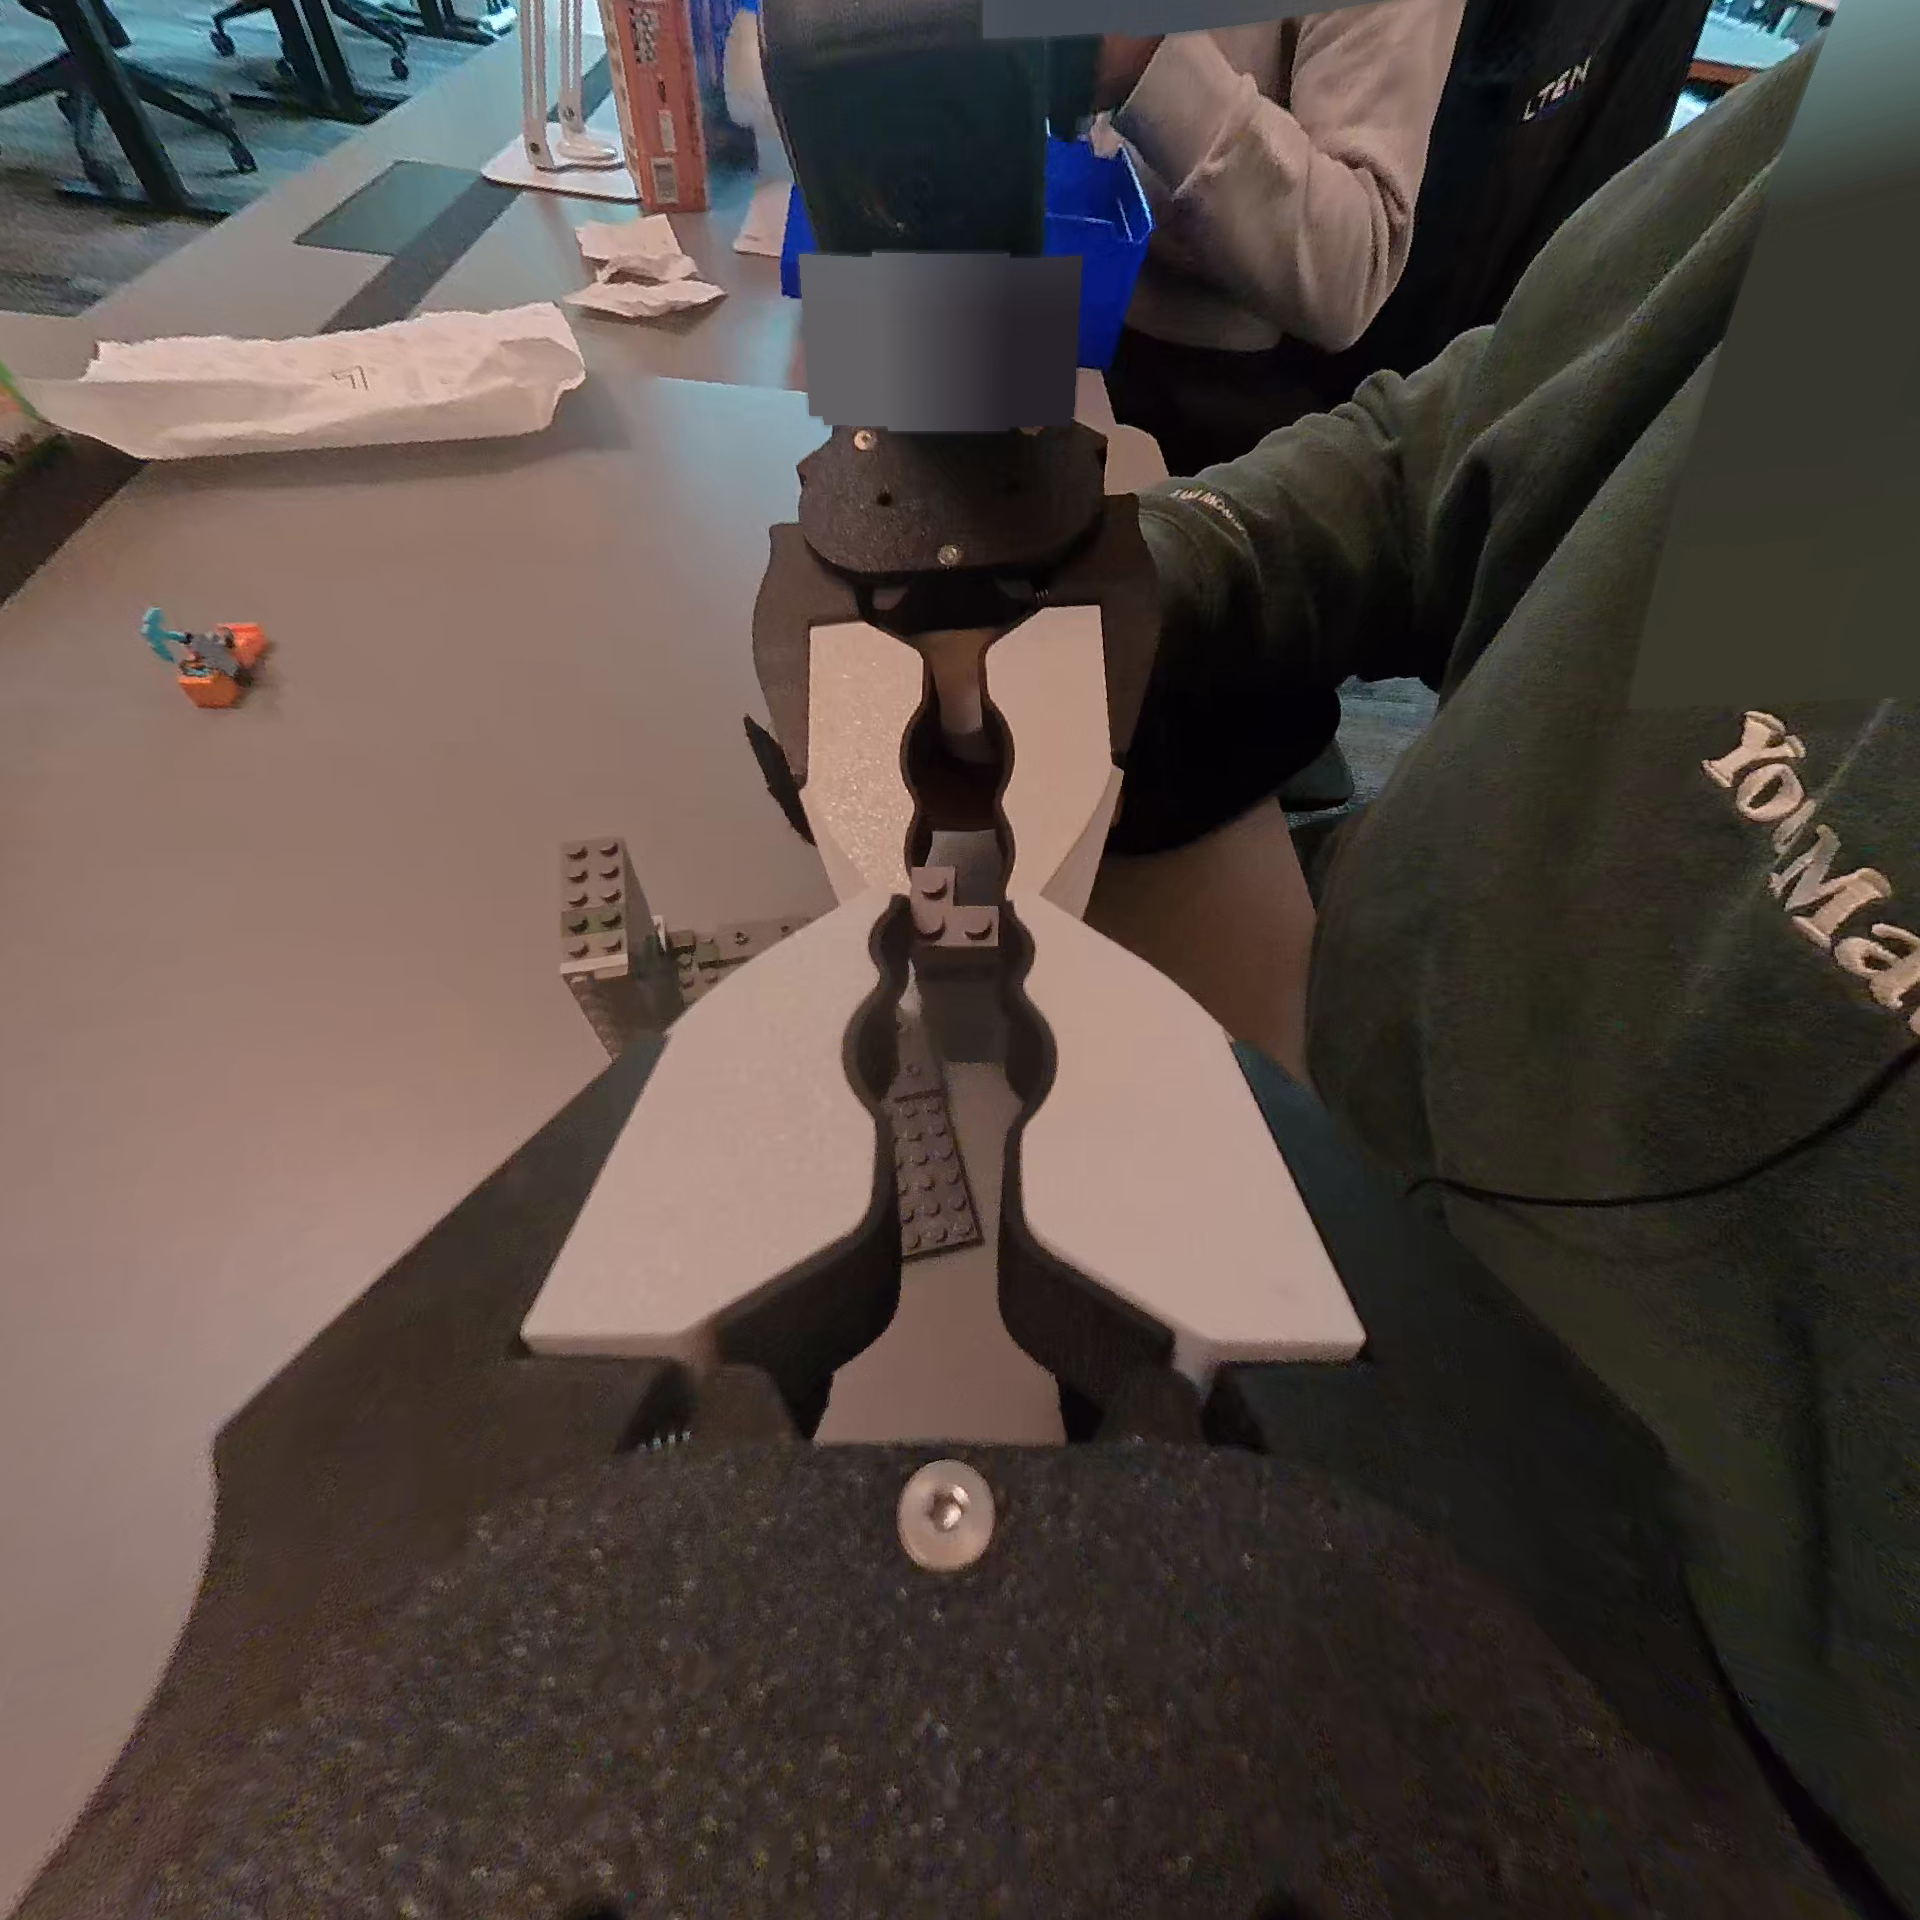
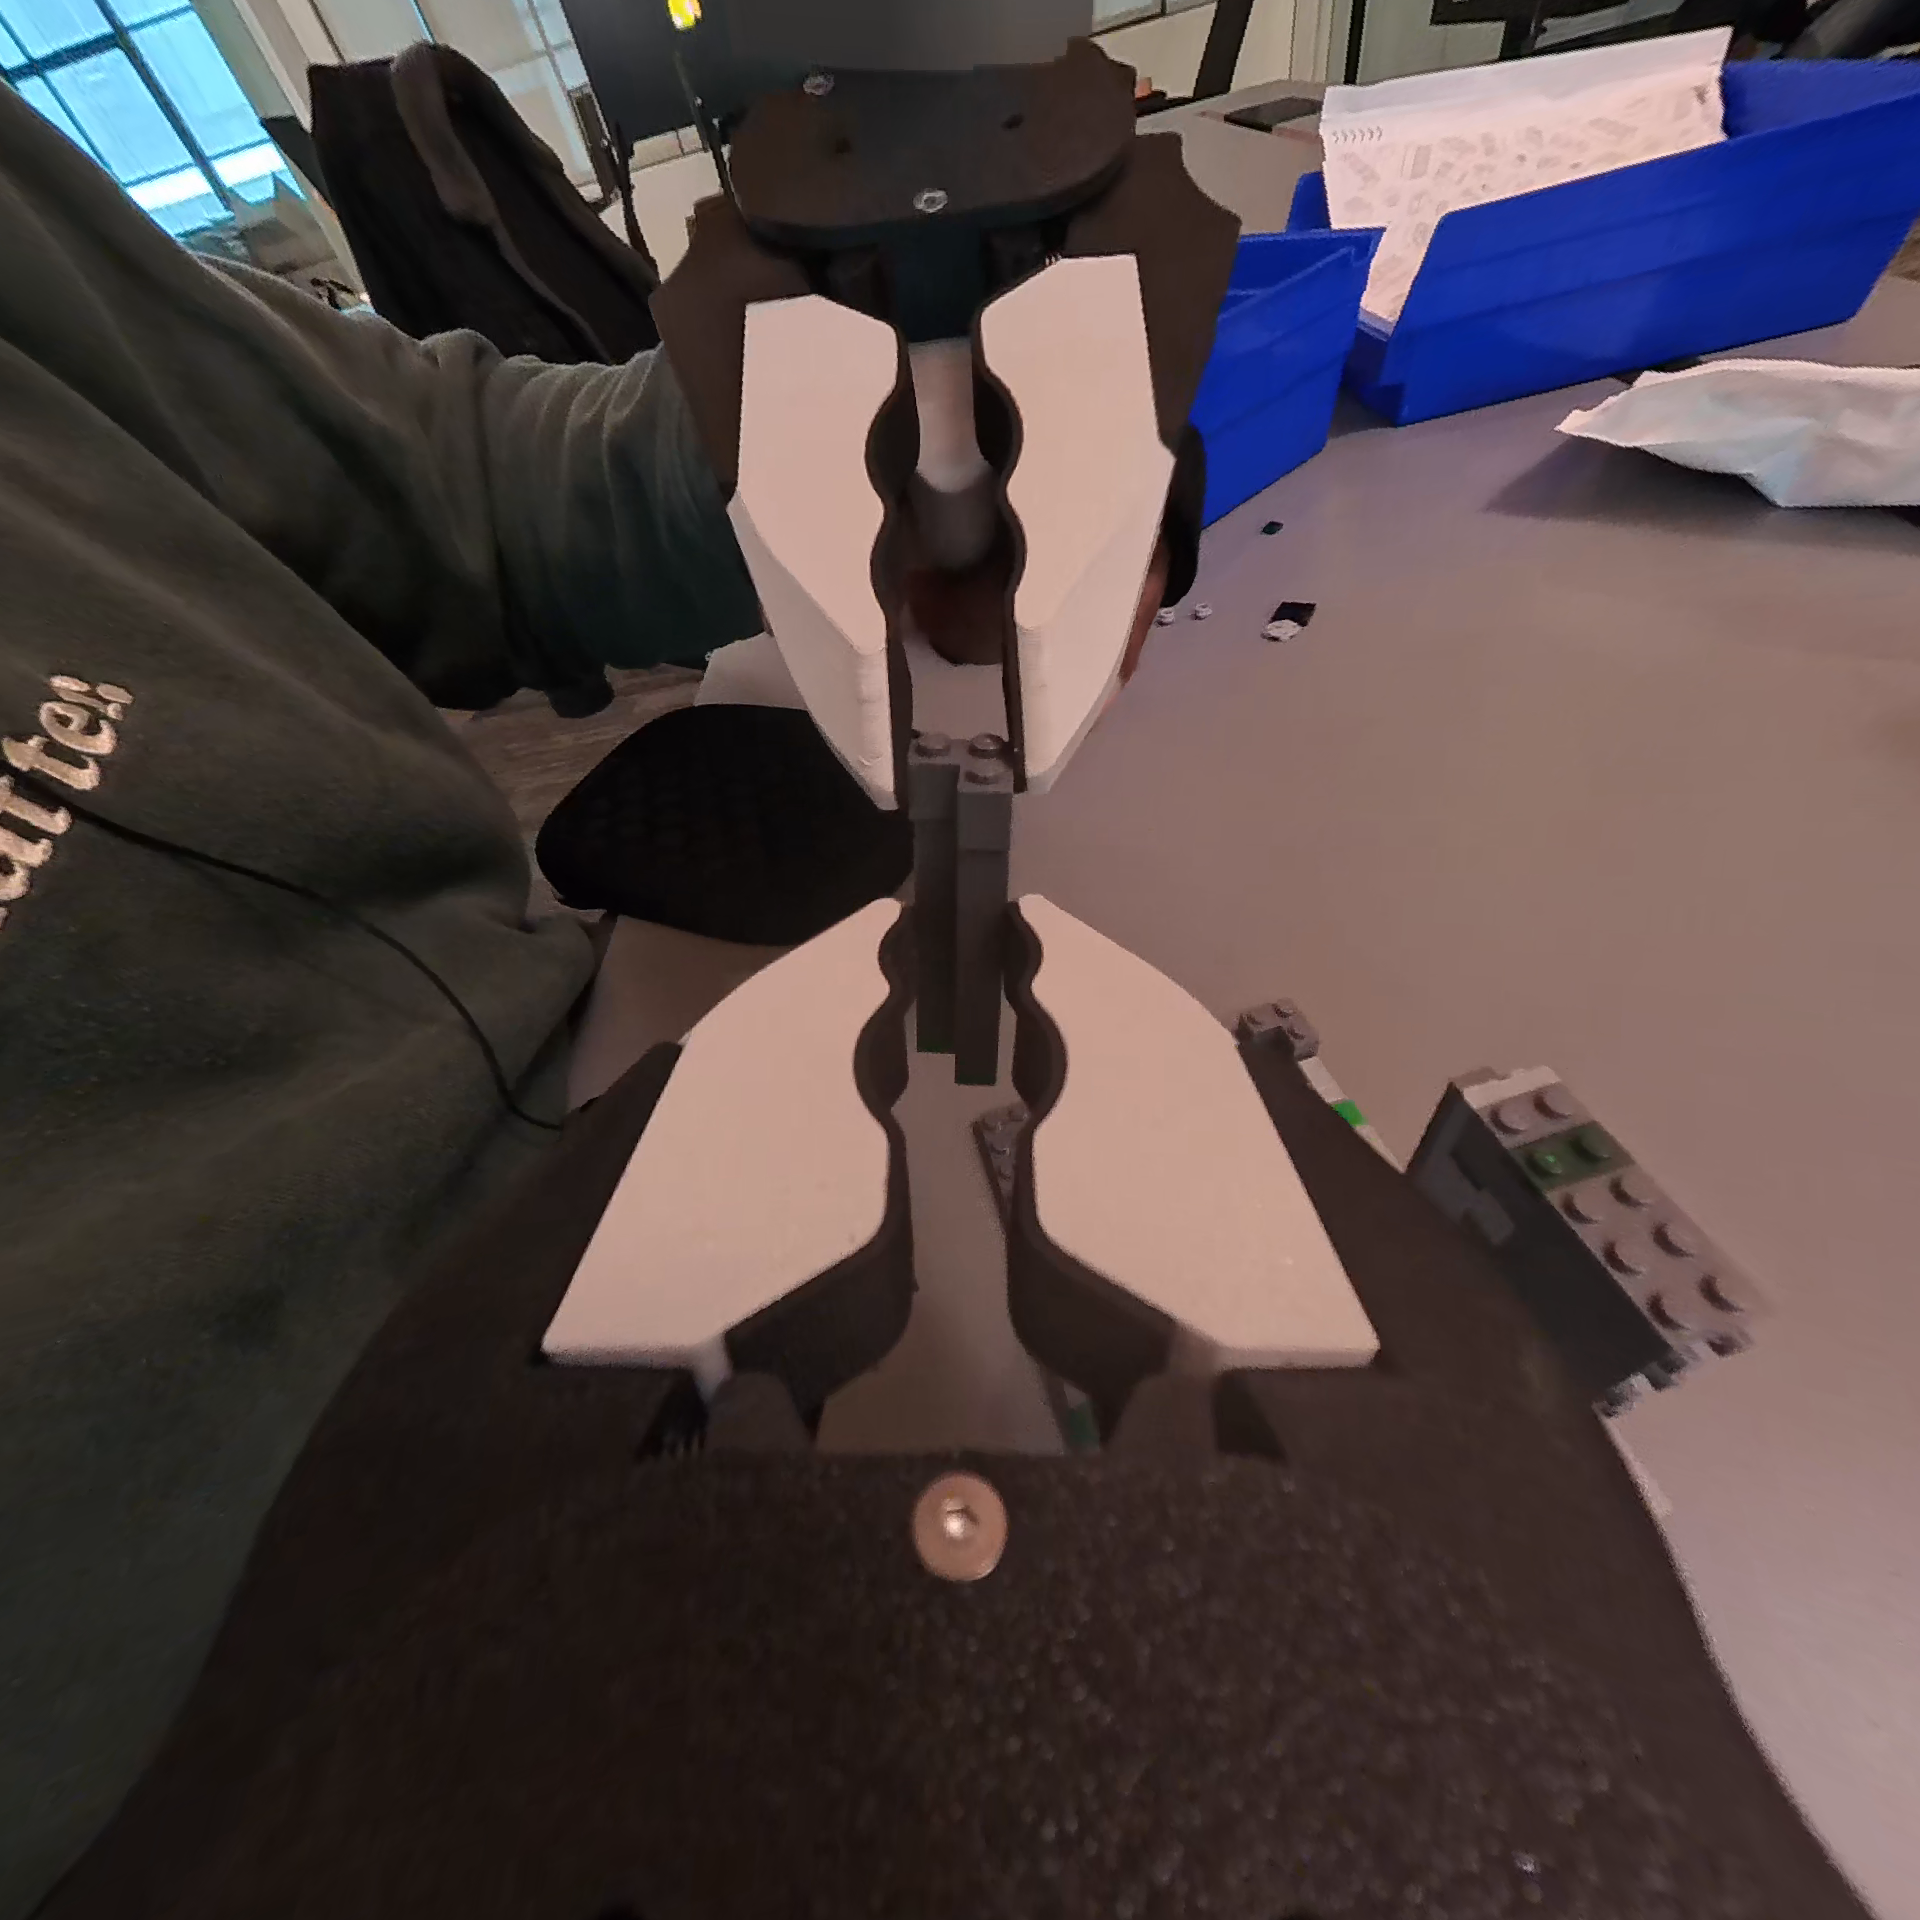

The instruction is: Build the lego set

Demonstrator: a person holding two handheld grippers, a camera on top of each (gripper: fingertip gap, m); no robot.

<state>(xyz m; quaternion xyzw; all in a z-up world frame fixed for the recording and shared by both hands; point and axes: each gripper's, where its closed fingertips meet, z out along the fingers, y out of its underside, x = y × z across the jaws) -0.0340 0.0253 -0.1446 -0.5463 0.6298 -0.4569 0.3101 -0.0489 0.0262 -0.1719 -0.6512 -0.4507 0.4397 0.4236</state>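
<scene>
A tall grey lego column (image 2: 977, 862) with an L-shaped studded top (image 1: 951, 920) is held in the air between both grippers, which face each other. My left gripper (image 1: 954, 935) is shut on one end; it shows opposite in the right wrist view (image 2: 958, 774). My right gripper (image 2: 956, 935) is shut on the other end; it shows opposite in the left wrist view (image 1: 956, 868). A grey brick build with green bits (image 1: 594, 914) (image 2: 1579, 1216) stands on the table beside them. A dark grey studded plate (image 1: 925, 1174) (image 2: 1003, 1143) lies below the grippers.
A small orange and teal build (image 1: 213, 665) sits far left. White paper bags (image 1: 312, 384) (image 2: 1766, 426) and blue bins (image 2: 1558, 260) (image 1: 1101, 239) stand at the back. Small loose pieces (image 2: 1288, 618) lie near the bins. A person's green sleeve (image 1: 1558, 727) fills one side. Both grippers' tips are close together, under 4 cm apart. The dark grey studded plate (image 1: 925, 1174) lies around 10 cm away from my right fingertips.
</scene>
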